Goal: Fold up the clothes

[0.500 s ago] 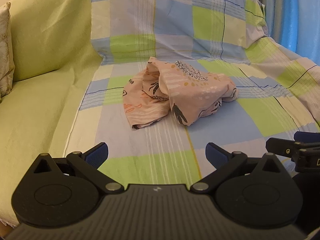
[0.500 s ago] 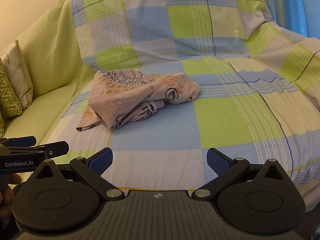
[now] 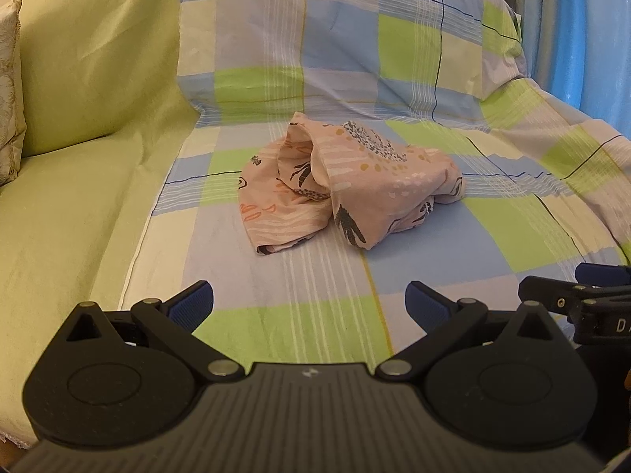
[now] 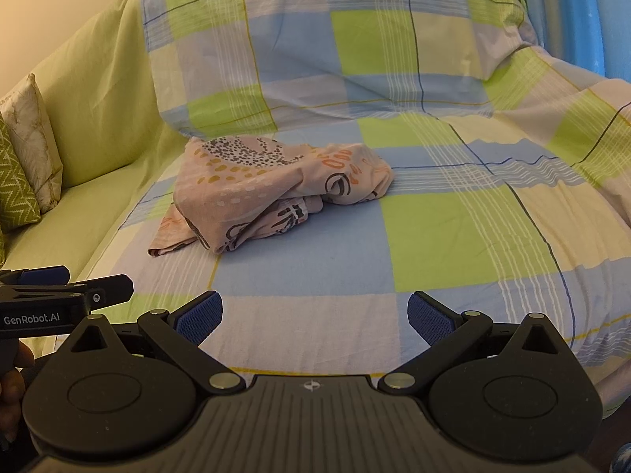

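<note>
A crumpled pink garment (image 3: 347, 189) with black, orange and white prints lies in a heap on the checked sheet (image 3: 315, 268), also seen in the right wrist view as the garment (image 4: 272, 189). My left gripper (image 3: 309, 303) is open, well short of the heap, with nothing between its blue pads. My right gripper (image 4: 313, 315) is open too, and empty, also short of the cloth. The right gripper shows at the right edge of the left view (image 3: 579, 299); the left gripper (image 4: 67, 291) shows at the left edge of the right view.
The blue, green and cream checked sheet (image 4: 453, 236) drapes over a sofa seat and backrest. A plain green cover (image 3: 79, 197) spans the sofa's left part. Cushions (image 4: 23, 173) stand at far left. A blue curtain (image 3: 583, 39) hangs at the right. A hand (image 4: 12, 386) holds the left gripper.
Both grippers have crept slightly nearer the garment; the view has barely shifted. The garment lies as before and both grippers remain open.
</note>
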The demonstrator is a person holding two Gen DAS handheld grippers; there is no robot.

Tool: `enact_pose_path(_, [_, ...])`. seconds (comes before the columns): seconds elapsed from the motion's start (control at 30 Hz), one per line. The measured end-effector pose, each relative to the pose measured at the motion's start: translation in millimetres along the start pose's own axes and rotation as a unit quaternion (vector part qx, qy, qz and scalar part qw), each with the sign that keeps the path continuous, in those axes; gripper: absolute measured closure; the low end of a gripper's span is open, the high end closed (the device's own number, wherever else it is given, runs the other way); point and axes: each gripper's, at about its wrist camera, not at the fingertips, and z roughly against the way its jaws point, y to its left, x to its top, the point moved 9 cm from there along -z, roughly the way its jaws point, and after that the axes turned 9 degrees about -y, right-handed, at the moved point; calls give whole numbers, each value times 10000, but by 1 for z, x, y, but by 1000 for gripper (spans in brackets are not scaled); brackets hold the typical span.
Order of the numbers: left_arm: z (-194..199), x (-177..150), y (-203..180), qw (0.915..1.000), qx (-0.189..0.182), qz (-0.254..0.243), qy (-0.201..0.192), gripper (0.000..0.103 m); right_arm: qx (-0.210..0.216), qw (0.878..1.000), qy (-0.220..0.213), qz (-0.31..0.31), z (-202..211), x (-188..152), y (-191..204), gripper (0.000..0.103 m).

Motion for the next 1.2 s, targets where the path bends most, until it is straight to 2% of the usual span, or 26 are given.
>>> enact_pose_path(1.2, [1,0,-1,10000,-34,-85,10,1,28,10000,63,-35,-2,0,0,0])
